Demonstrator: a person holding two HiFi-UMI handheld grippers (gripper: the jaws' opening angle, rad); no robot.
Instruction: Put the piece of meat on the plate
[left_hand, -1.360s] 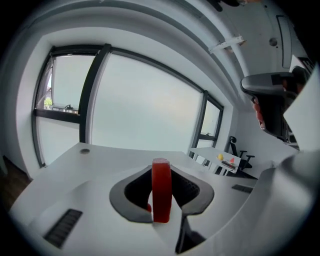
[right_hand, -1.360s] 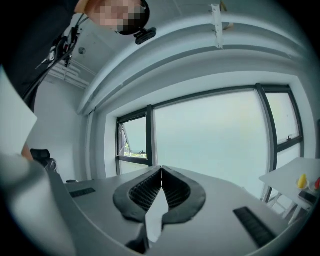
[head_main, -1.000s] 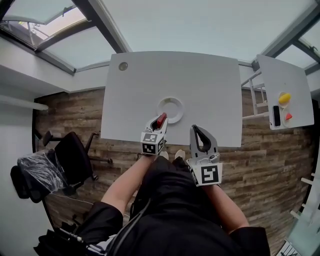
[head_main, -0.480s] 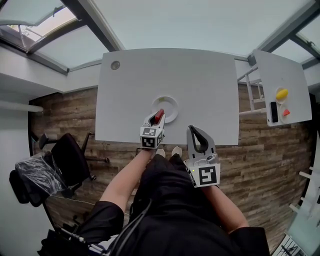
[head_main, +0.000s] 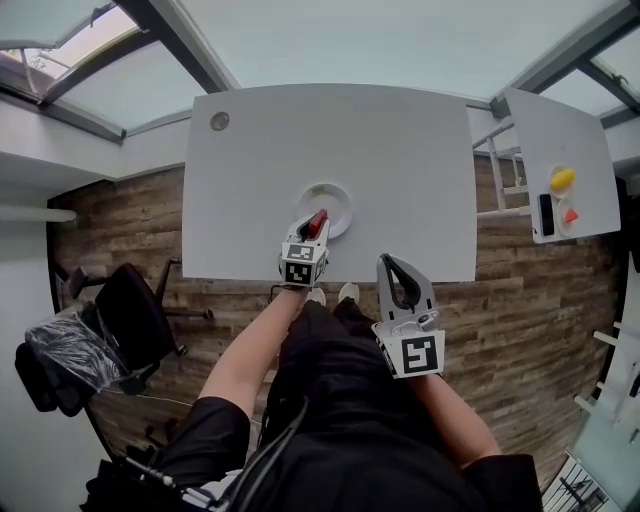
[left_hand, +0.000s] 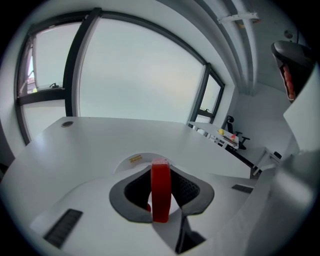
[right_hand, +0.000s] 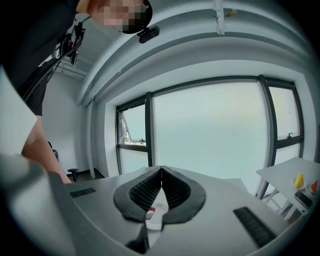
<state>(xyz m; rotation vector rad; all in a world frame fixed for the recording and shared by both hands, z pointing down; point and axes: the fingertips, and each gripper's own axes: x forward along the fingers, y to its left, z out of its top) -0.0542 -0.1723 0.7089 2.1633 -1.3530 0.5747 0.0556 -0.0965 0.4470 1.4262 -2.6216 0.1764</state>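
Left gripper (left_hand: 160, 171): You had its jaws pinched on the piece of meat (left_hand: 160, 192), with the ribbed pads pressing on its two flat sides.
Piece of meat: It was a red slab standing on edge between those pads, and its top poked just past the fingertips. In the head view it sat over the near rim of the plate (head_main: 343, 203). Neither view showed whether it touched the plate.
Plate: It was round and white and lay on the white table (head_main: 400, 150), toward the near edge, just ahead of your left gripper.
Right gripper (right_hand: 161, 169): Its jaws were pressed together with nothing between them. You held it at the table's near edge, to the right of the left gripper and apart from the plate.
Side table (head_main: 565, 130): It stood at your right and carried a yellow object (head_main: 561, 178), a small red one (head_main: 569, 215) and a black one (head_main: 545, 213).
Office chair (head_main: 130, 310): It was black and stood on the wooden floor (head_main: 540, 300) at your left, away from the table.
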